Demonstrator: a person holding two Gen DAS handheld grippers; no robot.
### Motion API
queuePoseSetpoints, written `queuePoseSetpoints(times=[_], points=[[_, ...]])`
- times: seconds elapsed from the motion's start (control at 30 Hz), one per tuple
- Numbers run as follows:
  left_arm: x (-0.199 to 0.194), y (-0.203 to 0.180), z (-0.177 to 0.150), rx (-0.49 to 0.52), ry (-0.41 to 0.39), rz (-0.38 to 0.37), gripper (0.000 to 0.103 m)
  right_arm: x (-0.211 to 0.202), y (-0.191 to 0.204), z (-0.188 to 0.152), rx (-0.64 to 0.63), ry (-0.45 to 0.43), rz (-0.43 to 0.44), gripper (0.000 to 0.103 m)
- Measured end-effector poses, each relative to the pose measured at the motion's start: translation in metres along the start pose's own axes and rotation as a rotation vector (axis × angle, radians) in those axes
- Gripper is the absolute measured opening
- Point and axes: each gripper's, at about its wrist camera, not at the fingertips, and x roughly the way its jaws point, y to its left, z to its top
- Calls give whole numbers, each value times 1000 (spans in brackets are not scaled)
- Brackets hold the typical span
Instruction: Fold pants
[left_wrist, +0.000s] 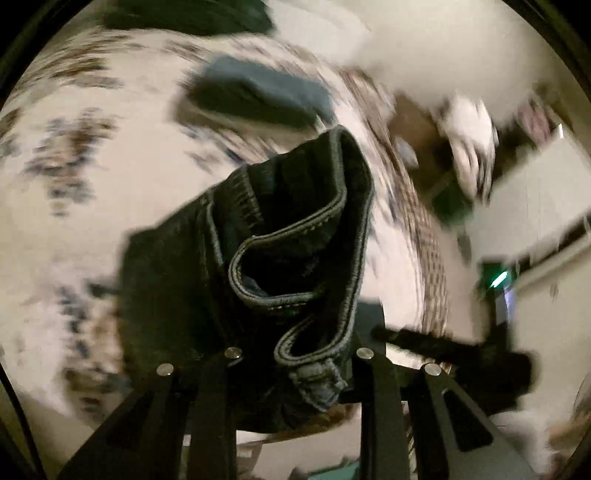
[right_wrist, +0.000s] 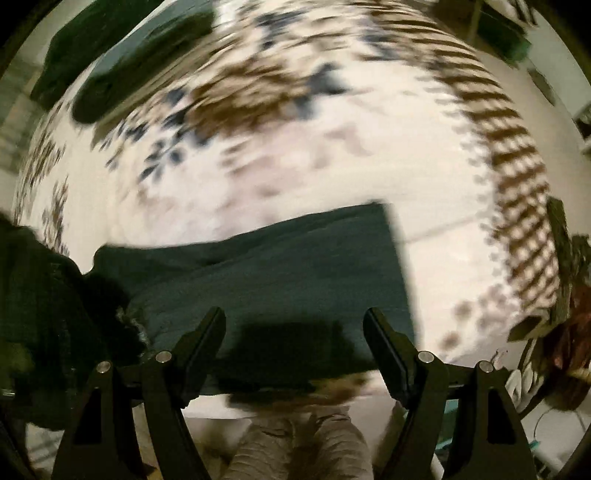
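Note:
In the left wrist view, dark denim pants (left_wrist: 266, 236) hang bunched from my left gripper (left_wrist: 295, 354), which is shut on their waistband; the folded band with its stitched edge curls up in front of the fingers, lifted above the bed. In the right wrist view, a dark pant leg (right_wrist: 288, 266) lies flat on the bed just in front of my right gripper (right_wrist: 295, 325). That gripper is open and empty, its fingers (right_wrist: 207, 332) spread above the near edge of the leg. More dark cloth (right_wrist: 44, 295) bunches at the left.
The bed has a white floral cover (right_wrist: 332, 155) with a brown patterned border (right_wrist: 517, 177). Folded dark garments (left_wrist: 258, 92) lie further back on it, and they also show in the right wrist view (right_wrist: 110, 62). White pillows (left_wrist: 406, 44) sit at the far right. The bed edge and floor are below.

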Motion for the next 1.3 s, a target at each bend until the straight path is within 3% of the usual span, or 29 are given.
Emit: queuePoseSetpoints(times=[0.07,0.2,0.3,0.4,0.47,0.5,0.53,0.63,0.77,0.83,0.87,0.9,0.93,1.0,1.1,1.23,1.3], points=[[41,-21,-10,59,80,27,21,-1,-33,-6,34,5,-20,79],[110,-43,-37,142,204,92,21,10,-92,-5,120,33,26,79],[124,-41,-41,141,228,122,22,20,-125,-6,183,64,109,79],[112,-41,-34,101,279,106,33,25,-134,-6,216,88,220,80],[86,-42,-25,61,282,57,62,24,-130,-4,214,103,310,86],[75,-42,-26,44,276,34,90,23,-124,-1,201,108,375,88],[57,-36,-20,13,257,23,102,23,-118,1,188,114,409,89],[24,-13,-10,-28,192,86,102,32,-90,11,118,140,488,93],[0,45,-6,-57,122,312,102,68,-46,23,-10,191,442,93],[2,75,-9,-89,145,383,102,92,-29,24,-38,236,428,93],[2,89,-10,-112,156,411,102,99,-23,23,-43,249,435,88],[1,103,-12,-136,161,428,102,97,-13,20,-69,213,426,57],[2,109,-13,-145,163,441,102,94,-6,17,-92,198,407,39],[2,117,-14,-146,168,460,102,79,9,11,-165,145,341,18],[2,119,-13,-150,172,436,102,40,2,6,-167,66,298,9],[14,104,-2,-157,180,369,102,-2,-52,12,-78,-5,234,9],[28,97,3,-165,202,335,102,1,-85,16,-15,11,196,9]])
